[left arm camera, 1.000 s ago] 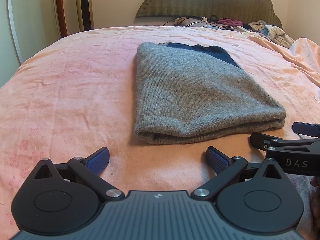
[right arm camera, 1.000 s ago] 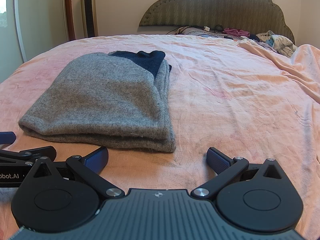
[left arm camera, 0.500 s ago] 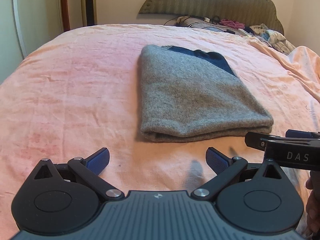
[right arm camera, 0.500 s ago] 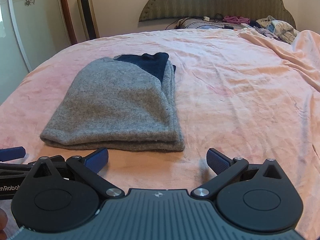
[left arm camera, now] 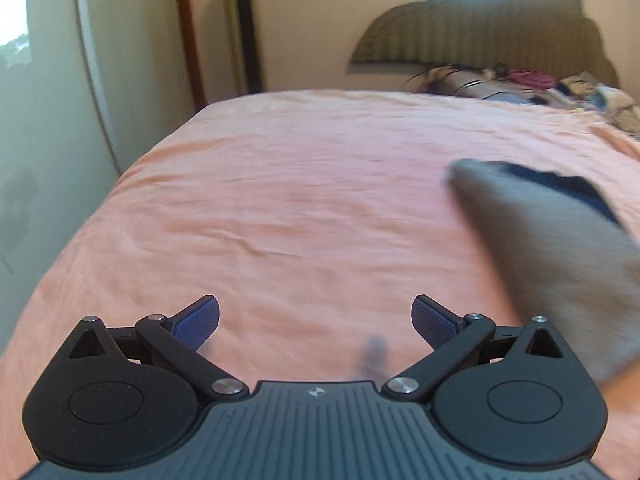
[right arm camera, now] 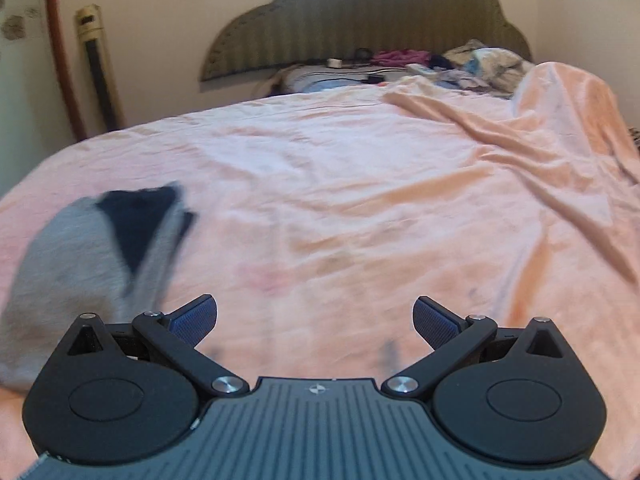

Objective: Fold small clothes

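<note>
Grey knit, folded up, that's the sweater (left arm camera: 560, 256) in the left wrist view, lying on the bed (left arm camera: 300, 208) ahead and off to the right of the left gripper (left arm camera: 316, 316). It's pretty blurry, but you can make out a dark navy bit showing at its far end. The gripper is spread wide with nothing between its blue pads (left arm camera: 198, 322), just pink sheet under it. Further ahead there's a headboard (left arm camera: 484, 40) with a pile of clothes (left arm camera: 540, 86) at its foot, and a tall fan (left arm camera: 242, 28) stands ahead to the left against the wall.

Right wrist view: same sweater (right arm camera: 76, 264), now ahead and to the left of the right gripper (right arm camera: 316, 316), its near edge running in behind the gripper's left side. Also smeared. This gripper is wide apart too, holding nothing. Ahead to the right a pink blanket (right arm camera: 560, 120) is bunched up, with the headboard (right arm camera: 372, 12) beyond.
</note>
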The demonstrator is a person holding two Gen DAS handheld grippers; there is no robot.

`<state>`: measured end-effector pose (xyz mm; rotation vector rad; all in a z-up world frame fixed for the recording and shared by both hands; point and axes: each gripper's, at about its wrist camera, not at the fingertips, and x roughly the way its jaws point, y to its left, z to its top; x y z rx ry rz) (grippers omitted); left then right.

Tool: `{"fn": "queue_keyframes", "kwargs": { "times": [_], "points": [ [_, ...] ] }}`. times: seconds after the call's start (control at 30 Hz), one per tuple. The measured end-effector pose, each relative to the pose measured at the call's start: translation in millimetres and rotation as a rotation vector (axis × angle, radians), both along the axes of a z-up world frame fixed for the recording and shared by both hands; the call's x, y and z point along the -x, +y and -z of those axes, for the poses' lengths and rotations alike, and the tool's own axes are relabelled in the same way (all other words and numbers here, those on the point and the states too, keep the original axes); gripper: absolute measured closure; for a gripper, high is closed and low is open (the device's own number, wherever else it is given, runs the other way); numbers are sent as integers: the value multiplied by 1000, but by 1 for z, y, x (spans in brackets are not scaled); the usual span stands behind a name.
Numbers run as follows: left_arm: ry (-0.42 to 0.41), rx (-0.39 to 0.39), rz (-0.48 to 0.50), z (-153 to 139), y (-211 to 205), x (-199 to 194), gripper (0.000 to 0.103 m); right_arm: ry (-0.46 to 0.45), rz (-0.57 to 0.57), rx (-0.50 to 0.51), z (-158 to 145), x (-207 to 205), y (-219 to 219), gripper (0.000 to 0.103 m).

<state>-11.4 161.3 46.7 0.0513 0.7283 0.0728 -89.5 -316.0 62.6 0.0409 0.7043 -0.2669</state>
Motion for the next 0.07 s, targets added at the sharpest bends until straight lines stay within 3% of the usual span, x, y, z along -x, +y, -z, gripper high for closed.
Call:
{"fn": "queue_keyframes", "kwargs": {
  "times": [0.07],
  "points": [
    [15,-30,-67,16,29,-31,0,47,39,119,13,-25,-31,0]
  ]
}}
